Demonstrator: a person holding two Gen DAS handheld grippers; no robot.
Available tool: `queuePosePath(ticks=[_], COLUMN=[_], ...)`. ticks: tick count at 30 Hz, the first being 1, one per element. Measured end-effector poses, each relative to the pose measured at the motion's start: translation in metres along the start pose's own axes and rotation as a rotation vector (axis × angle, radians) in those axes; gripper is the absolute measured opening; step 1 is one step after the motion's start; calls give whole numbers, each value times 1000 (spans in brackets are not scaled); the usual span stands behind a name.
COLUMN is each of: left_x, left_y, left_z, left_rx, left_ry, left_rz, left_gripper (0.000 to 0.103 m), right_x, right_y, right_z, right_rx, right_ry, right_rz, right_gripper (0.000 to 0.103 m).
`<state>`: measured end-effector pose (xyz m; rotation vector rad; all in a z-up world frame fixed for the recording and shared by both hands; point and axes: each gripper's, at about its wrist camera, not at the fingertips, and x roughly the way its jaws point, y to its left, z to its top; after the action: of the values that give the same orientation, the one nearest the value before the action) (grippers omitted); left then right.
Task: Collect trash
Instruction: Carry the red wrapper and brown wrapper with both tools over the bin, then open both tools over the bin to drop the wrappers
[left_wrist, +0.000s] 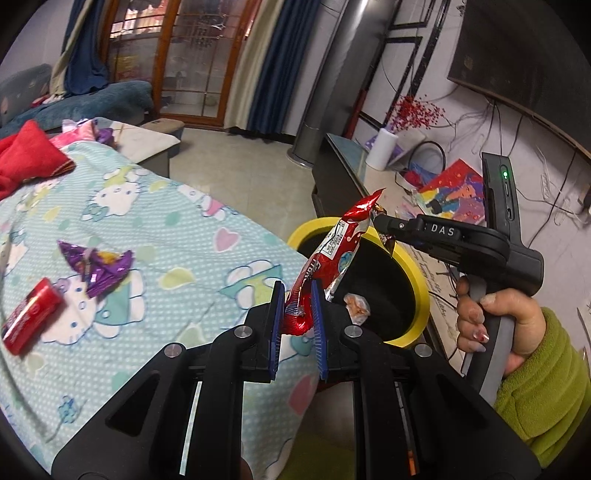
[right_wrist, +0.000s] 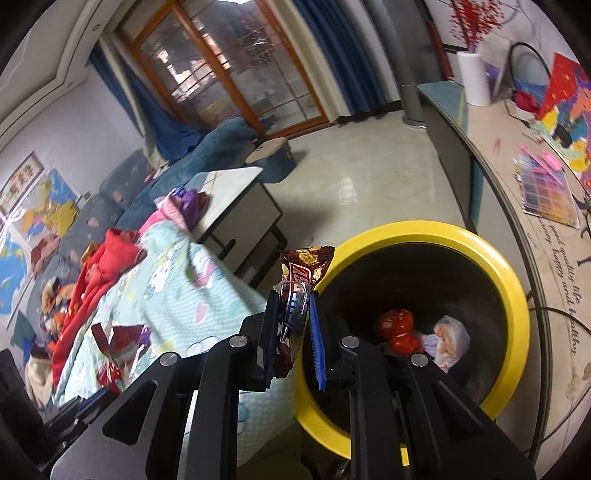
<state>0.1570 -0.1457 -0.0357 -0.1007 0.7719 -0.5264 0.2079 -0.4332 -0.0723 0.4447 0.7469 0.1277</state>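
Pale tiled floor (right_wrist: 343, 177) lies open between the cartoon-print blanket (left_wrist: 155, 229) and a long counter (right_wrist: 491, 206) along the wall. Just off the blanket's edge stands a yellow-rimmed bin (right_wrist: 513, 295), with a red wrapper (right_wrist: 397, 328) and a pale wrapper (right_wrist: 450, 339) lying inside. The left gripper (left_wrist: 298, 317) is clamped on a red snack packet (left_wrist: 332, 254) near the bin's rim. The right gripper (right_wrist: 293, 332) is clamped on a brown snack packet (right_wrist: 299, 280) beside the rim, its handle gripped by a hand (left_wrist: 491, 325). On the blanket rest a purple wrapper (left_wrist: 101, 269) and a red packet (left_wrist: 31, 314), near its left edge.
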Motion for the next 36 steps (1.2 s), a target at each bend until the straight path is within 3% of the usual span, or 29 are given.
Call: queuePosePath(ticks=[22,30,32,36], left_x=[95,117,117,109], left_y=[-60,-67,-67,-61], left_z=[2,4,4,4], left_rx=[144,139,132,108], left_ry=[131,156,146,116], left_rz=[3,-3,-13,-34], left_gripper=[10,13,21,45], right_x=[1,1,1,1], right_y=[-84,-104,-107,-107], right_z=[4,4,3,3], right_rx=[190,259,273,275], right_ry=[13,13,12,7], right_rz=[-74,-67,-59,-59], right_gripper=[18,22,30,33])
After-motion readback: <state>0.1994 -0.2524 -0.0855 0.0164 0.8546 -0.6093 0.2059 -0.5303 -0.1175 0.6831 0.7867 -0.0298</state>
